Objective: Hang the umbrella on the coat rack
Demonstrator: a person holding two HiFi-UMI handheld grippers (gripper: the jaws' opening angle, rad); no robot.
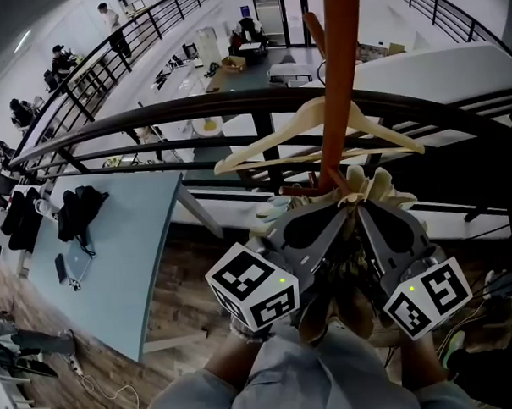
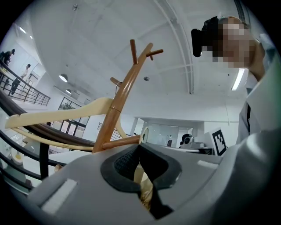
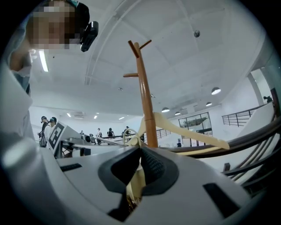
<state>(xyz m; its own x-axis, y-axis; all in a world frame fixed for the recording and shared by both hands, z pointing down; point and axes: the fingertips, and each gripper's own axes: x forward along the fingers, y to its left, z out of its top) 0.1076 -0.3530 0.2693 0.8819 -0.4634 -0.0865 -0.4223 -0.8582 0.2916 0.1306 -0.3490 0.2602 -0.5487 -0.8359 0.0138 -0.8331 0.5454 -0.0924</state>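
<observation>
Railing (image 1: 151, 119) curves across just behind the coat rack (image 1: 342, 85); beyond it the floor drops to a lower level, so no room on that side. Open wood floor (image 1: 184, 304) to the left, up to the edge of one blue tabletop (image 1: 114, 248) with a black bag (image 1: 78, 211) on it.

One coat rack, a brown pole straight ahead and close. Pegs fork at its top, seen in both gripper views (image 2: 123, 94) (image 3: 145, 101). One cream hanger (image 1: 388, 133) hangs on the pole, its arms spread along the railing.

One umbrella (image 1: 370, 188), a cream bundle pressed up beside the pole just under the hanger, carried between the two claws. Can't tell if it's on a peg.

Left claw (image 1: 337, 211) (image 2: 139, 147) is pinched narrow on a cream strip of the umbrella (image 2: 138, 176). Right claw (image 1: 368, 210) (image 3: 140, 149) is the same, clamped on the cream strip (image 3: 137, 180). Both claw tips almost meet at the pole
</observation>
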